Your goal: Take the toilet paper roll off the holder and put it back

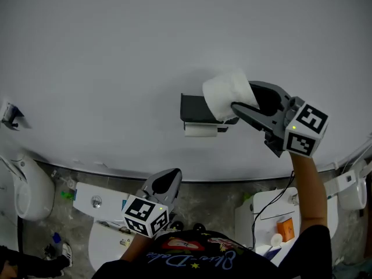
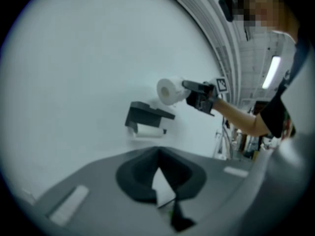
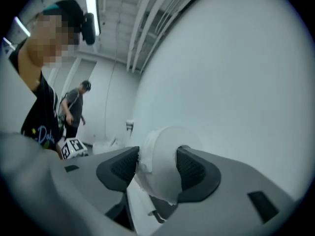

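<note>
The person's right arm (image 1: 308,185) was stretched forward and up toward the white wall (image 1: 116,51), bare below the short dark sleeve. It carried the right hand-held gripper (image 1: 239,95) with the jaws pointing to the left. These jaws stood wide and pinched the toilet paper roll (image 1: 224,93) from both sides. In the right gripper view the two dark ribbed pads (image 3: 193,168) pressed on the soft white paper, and the torn edge of the paper hung down between them. The roll was in the air, off the holder (image 1: 195,108), just above its right end and near the wall. The left hand-held gripper (image 1: 173,174) was kept low and close to the body, well apart from the holder. Its jaws were pressed together at the tips and held nothing. There were two hand-held grippers, each of smooth grey plastic with one cube of black and white square markers. There was one holder, a dark, box-like piece fixed on the wall. There were two rolls, both white and round: the one in the right jaws and a second roll (image 1: 200,131) lying just under the holder.
</note>
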Available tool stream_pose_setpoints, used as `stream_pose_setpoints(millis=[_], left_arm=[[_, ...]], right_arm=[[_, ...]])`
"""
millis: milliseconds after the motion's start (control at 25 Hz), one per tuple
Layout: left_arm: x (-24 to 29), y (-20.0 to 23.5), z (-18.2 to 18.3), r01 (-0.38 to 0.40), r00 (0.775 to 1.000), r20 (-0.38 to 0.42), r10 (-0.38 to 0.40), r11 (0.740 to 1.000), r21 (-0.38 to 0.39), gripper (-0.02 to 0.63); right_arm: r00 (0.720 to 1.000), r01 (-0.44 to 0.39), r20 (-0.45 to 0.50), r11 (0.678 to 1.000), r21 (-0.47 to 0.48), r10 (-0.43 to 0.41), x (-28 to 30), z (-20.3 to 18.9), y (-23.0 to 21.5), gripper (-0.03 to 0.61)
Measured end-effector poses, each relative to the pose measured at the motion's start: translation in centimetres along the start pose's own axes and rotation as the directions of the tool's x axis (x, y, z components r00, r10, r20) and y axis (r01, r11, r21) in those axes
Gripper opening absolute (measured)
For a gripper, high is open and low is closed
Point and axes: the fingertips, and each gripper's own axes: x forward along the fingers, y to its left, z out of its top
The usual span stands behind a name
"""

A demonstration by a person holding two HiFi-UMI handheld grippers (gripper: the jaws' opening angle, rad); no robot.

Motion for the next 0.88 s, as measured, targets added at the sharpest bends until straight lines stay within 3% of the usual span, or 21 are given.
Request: stream_pose_setpoints(millis=[120,240,400,640,720,880], left_arm=[[0.5,-0.2,0.6,0.007,1.000,0.015,-0.007,1.000,0.013,-0.002],[1.0,-0.4,1.0,0.008,1.000,0.025,-0.009,1.000,0.019,-0.002],[1.7,-0.6,1.2,0.015,1.000,0.026,-0.016,1.000,0.023,-0.002],[2.6,-1.2,1.1,0.029,0.999,0.021,-0.030,0.999,0.030,-0.002],[2.6,-1.3,1.0,0.029,0.999,0.019,-0.030,0.999,0.031,-0.002],[2.7,-1.4,0.9,0.025,1.000,0.015,-0.026,0.999,0.033,-0.002]], right_arm=[[0.983,0.005,0.178,0.987,0.163,-0.034,-3.3,-0.5,1.6,0.250],[0.963,0.003,0.256,0.954,0.300,-0.084,-5.8,-3.3,3.7,0.250],[0.959,-0.007,0.254,0.886,0.463,-0.126,-6.9,-9.3,7.0,0.248],[0.943,-0.014,0.251,0.723,0.691,-0.221,-7.1,-16.9,10.4,0.235],[0.940,-0.016,0.250,0.701,0.713,-0.233,-7.3,-17.6,11.0,0.229],[0.937,-0.032,0.264,0.697,0.716,-0.228,-7.4,-17.7,11.1,0.225]])
